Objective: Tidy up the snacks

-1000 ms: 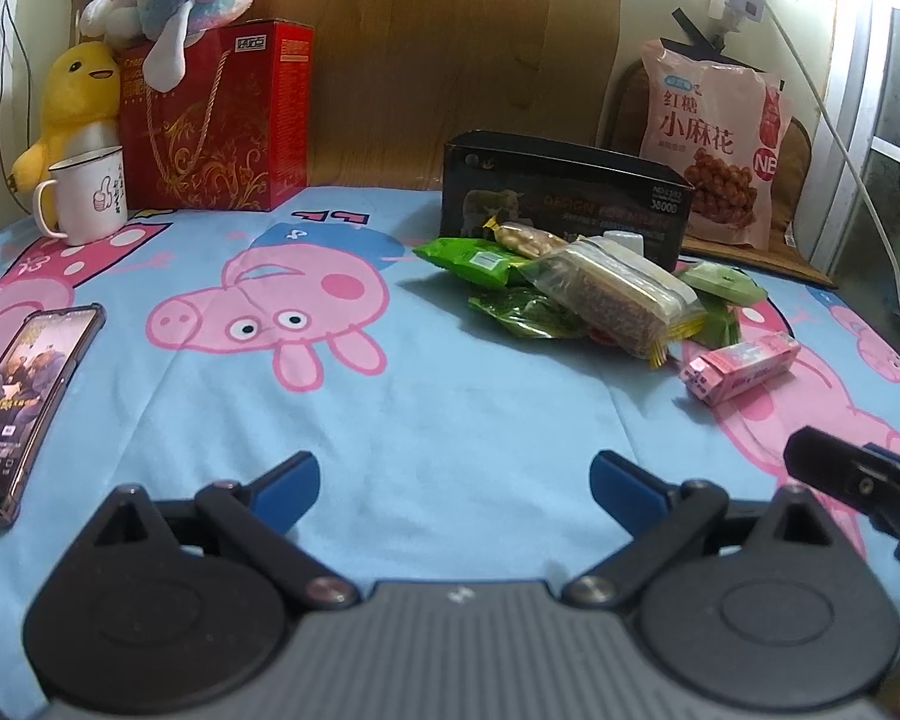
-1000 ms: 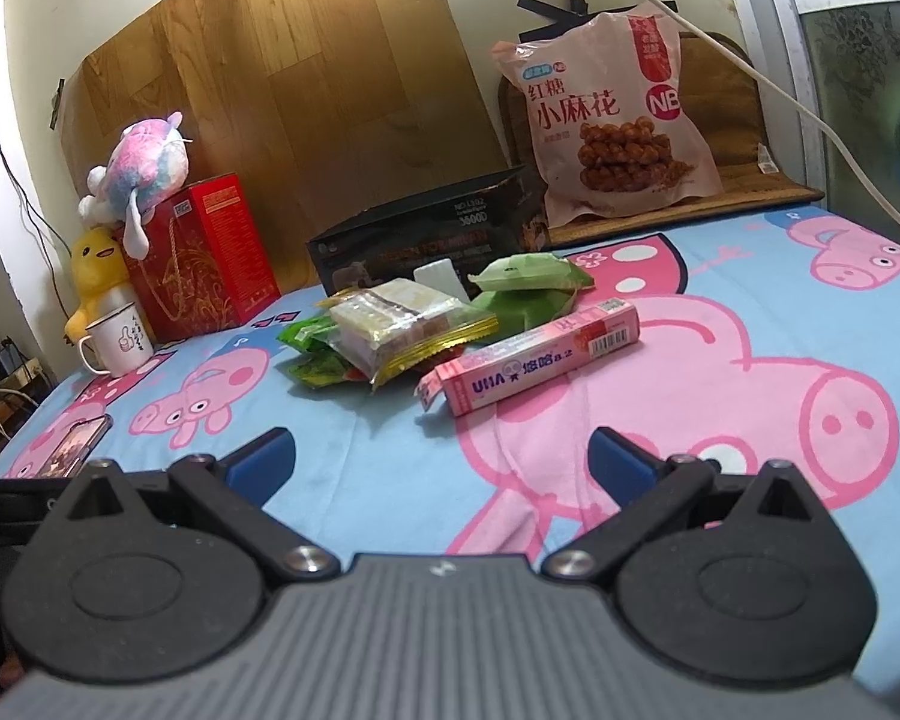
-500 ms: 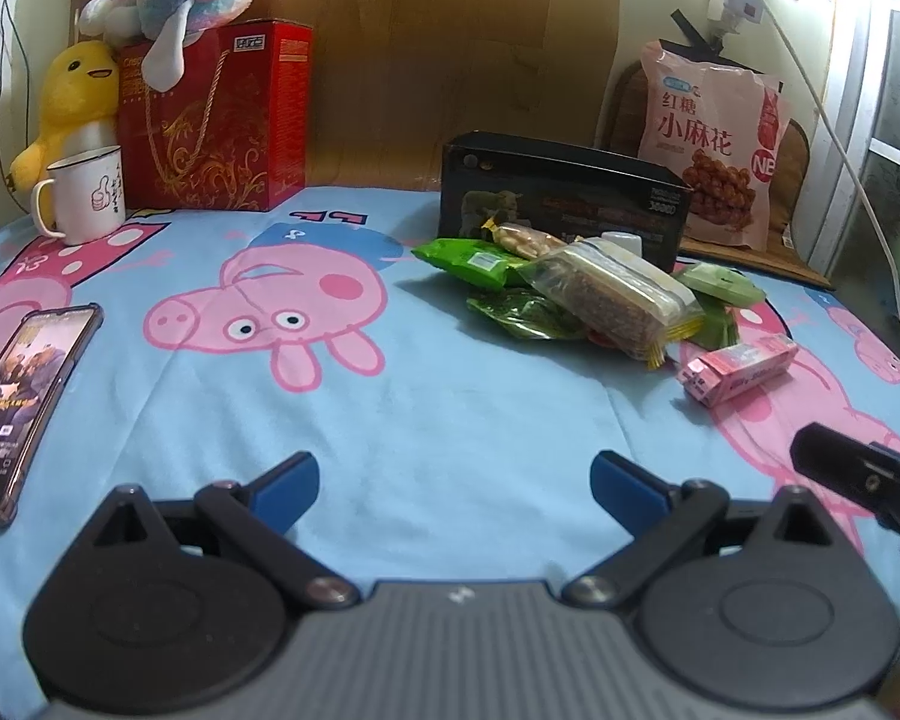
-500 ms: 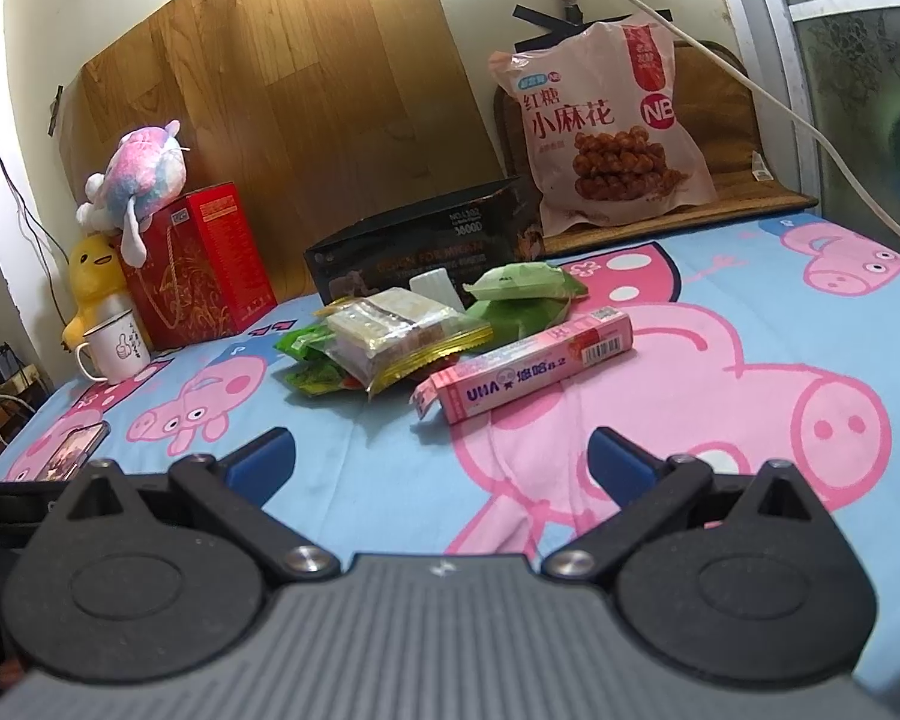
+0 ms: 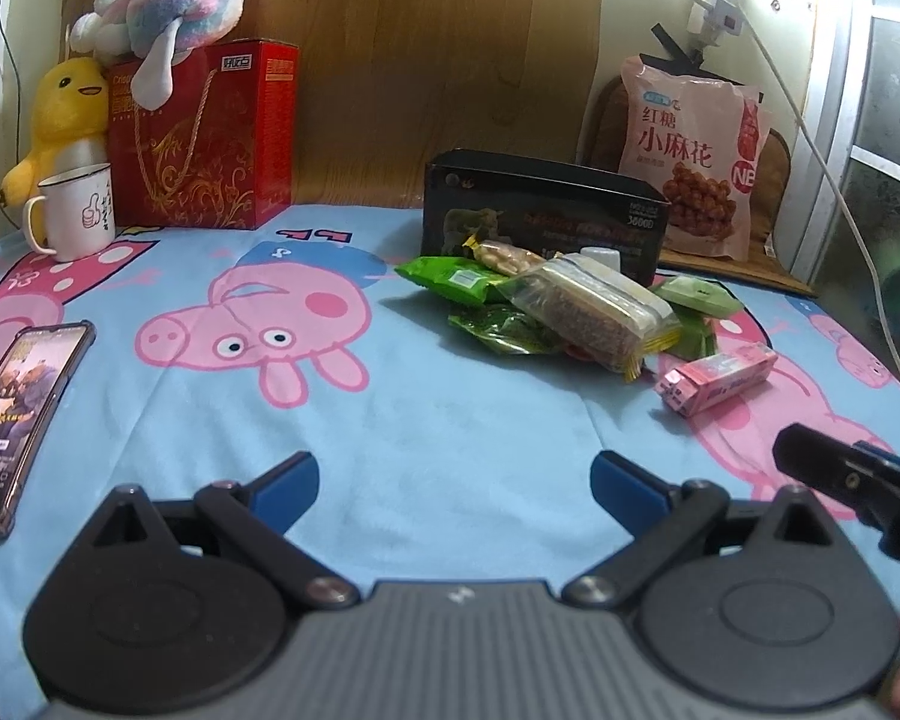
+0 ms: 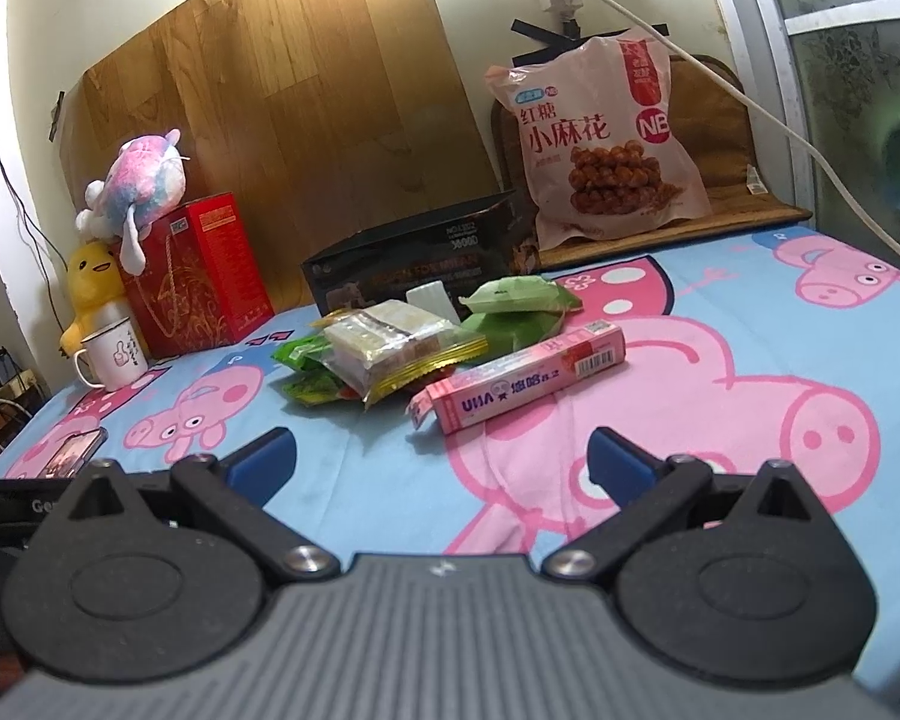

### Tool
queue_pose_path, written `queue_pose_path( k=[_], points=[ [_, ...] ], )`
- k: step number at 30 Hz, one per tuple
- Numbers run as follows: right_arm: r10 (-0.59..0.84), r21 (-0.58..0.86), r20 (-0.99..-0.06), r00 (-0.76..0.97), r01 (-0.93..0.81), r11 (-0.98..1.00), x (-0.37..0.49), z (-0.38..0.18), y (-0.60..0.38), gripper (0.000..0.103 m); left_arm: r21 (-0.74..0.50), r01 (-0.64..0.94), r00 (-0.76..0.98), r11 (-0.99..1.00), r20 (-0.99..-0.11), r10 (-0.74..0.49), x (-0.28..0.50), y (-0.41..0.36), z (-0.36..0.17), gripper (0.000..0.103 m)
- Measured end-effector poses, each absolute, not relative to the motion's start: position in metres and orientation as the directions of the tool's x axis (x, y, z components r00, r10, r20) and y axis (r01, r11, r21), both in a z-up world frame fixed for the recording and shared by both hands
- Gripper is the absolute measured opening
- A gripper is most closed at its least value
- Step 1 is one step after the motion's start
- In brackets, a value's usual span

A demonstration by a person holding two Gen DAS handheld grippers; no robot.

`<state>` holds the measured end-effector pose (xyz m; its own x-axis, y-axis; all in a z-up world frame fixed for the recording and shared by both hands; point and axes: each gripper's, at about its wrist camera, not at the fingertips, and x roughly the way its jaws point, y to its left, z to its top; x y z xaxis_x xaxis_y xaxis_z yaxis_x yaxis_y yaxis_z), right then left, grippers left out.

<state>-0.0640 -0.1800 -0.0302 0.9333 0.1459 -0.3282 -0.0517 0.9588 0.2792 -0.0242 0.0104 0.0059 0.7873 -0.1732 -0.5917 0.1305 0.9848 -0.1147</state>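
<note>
A: Right, closest first. Grippers?

B: Left gripper low over the blue pig-print sheet, fingers wide apart, nothing btwn them. Right gripper same: spread, empty, hovering over the sheet. Its black tip shows at the right edge of the left cam.

A: Nearest snack?

B: Pink box, lying flat just ahead of the right gripper, w/ 1 end flap open. Just behind it is the snack pile: clear-wrapped bar pack on top of green packets, plus 2 pale green pouches stacked beside the pink box.

A: Further back?

B: Black box right behind the pile. Big pink snack bag upright vs the wall, far right. Phone near left; mug, red gift box far left.
</note>
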Motion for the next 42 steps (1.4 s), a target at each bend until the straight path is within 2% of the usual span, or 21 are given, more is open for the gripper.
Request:
queue_pose_path(
  k=[42],
  points=[
    [0.149,0.273,-0.320,0.936,-0.059,0.960,-0.0661,-0.0281,-0.1797,0.103,-0.134,0.124,0.795,0.983,-0.579,-0.179,-0.0269,0.0157,0.0080,0.102]
  ],
)
